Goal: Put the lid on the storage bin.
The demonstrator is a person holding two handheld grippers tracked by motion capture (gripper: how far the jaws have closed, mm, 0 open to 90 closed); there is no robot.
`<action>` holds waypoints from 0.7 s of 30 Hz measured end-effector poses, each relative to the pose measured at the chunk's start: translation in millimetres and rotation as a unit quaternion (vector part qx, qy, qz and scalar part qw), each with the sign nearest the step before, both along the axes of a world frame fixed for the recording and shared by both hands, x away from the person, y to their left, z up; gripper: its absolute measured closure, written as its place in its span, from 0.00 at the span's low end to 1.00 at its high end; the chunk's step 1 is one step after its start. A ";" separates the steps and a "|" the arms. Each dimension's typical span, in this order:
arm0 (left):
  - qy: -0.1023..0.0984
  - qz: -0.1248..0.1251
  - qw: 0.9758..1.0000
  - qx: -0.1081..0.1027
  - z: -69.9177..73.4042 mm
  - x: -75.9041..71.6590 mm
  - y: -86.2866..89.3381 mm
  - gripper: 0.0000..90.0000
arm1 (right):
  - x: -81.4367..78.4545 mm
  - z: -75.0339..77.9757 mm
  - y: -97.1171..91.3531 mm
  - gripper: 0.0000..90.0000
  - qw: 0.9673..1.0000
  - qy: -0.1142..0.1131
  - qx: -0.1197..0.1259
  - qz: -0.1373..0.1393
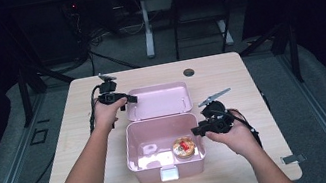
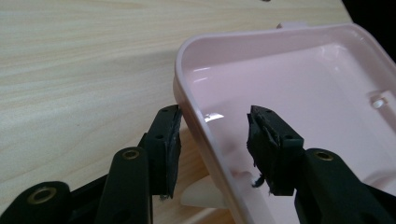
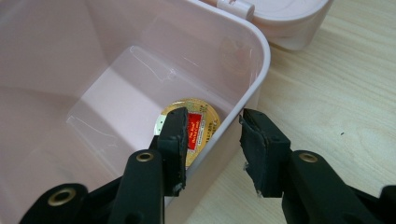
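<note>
Left tool (image 2: 212,135) open astride lid (image 2: 299,70) rim, right tool (image 3: 212,140) straddling box (image 3: 140,70) wall, grip unclear

the red label on the round gold tin (image 3: 196,128) bears print too small to read.

A: Light falls from overhead on the pale wooden table (image 1: 82,136); the room behind is nearly black.
B: White glare streaks the glossy pink plastic lid (image 2: 299,74). The high view is soft, the close black jaws slightly blurred.
</note>
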State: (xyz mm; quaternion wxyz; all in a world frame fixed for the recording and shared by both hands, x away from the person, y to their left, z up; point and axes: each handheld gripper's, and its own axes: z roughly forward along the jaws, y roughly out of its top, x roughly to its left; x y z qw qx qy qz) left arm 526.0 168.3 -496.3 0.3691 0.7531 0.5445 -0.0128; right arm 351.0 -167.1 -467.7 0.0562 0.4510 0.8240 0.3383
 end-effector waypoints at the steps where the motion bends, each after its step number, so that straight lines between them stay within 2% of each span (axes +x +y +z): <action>1: 0.004 -0.006 1.000 0.001 -1.4 0.5 -0.6 0.60 | 0.1 0.0 0.0 0.68 1.000 0.000 0.000 0.000; 5: 0.005 -0.001 1.000 -0.017 -3.4 1.1 -1.0 0.62 | 0.1 -0.3 -0.1 0.68 1.000 0.001 0.001 -0.001; 7: -0.003 0.002 1.000 -0.021 -1.1 0.5 -0.5 0.64 | 0.0 -0.4 -0.1 0.67 1.000 0.003 0.002 -0.001; 11: -0.010 0.000 1.000 -0.021 4.7 -1.2 1.2 0.68 | 0.2 -0.3 -0.5 0.67 1.000 0.006 0.001 -0.001; 17: -0.032 -0.001 0.999 -0.015 13.8 -6.0 3.2 0.73 | 0.1 -0.7 0.6 0.67 1.000 0.003 -0.002 -0.002; 19: -0.047 0.002 0.999 -0.008 17.8 -8.3 3.5 0.78 | 0.2 -0.8 0.6 0.66 1.000 0.003 -0.002 -0.002; 21: -0.057 -0.002 0.998 -0.010 23.2 -10.3 4.4 0.85 | 0.2 -0.6 0.5 0.65 1.000 0.006 -0.003 -0.004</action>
